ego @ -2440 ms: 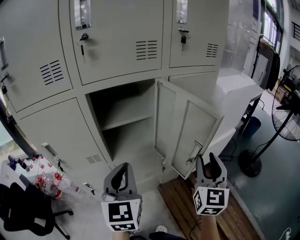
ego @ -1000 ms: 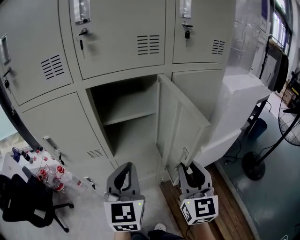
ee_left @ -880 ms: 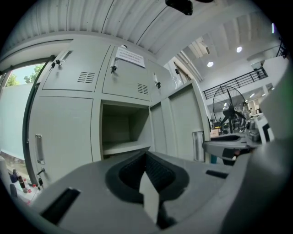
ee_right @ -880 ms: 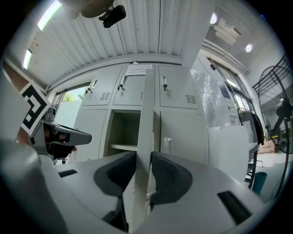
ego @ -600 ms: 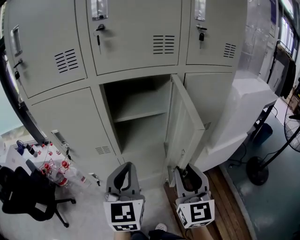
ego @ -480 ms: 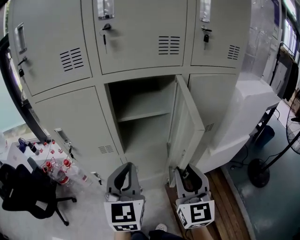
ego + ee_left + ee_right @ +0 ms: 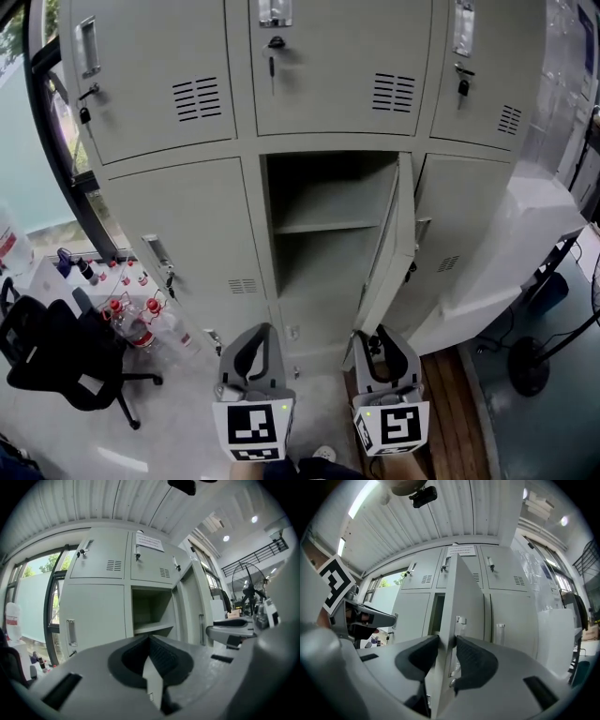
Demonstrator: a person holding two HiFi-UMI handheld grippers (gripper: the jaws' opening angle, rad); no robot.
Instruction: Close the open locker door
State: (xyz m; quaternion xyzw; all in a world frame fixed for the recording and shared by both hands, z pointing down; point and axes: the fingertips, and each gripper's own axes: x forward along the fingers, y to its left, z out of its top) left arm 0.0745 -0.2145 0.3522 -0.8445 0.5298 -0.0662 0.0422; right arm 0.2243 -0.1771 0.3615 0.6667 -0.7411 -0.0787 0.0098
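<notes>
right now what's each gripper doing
Left gripper: closed, empty.
Right gripper: jaws have just been opening, locker door edge between them, not clamped.

Black chair (image 7: pixel 56 361), bottles (image 7: pixel 131 323) just beside — fan (image 7: pixel 532 366)

The locker door (image 7: pixel 392 246) swings from wide open, with its inner face towards the camera, to a narrow angle. It now shows almost edge-on, just right of the open compartment (image 7: pixel 323 234). The right gripper (image 7: pixel 382 339) moves left with it. Its jaws have just been opening, with the door's free edge between them. The head view turns left: the bottles (image 7: pixel 131 314) and office chair (image 7: pixel 56 352) come further in, while the standing fan (image 7: pixel 531 364) slips to the right edge.
</notes>
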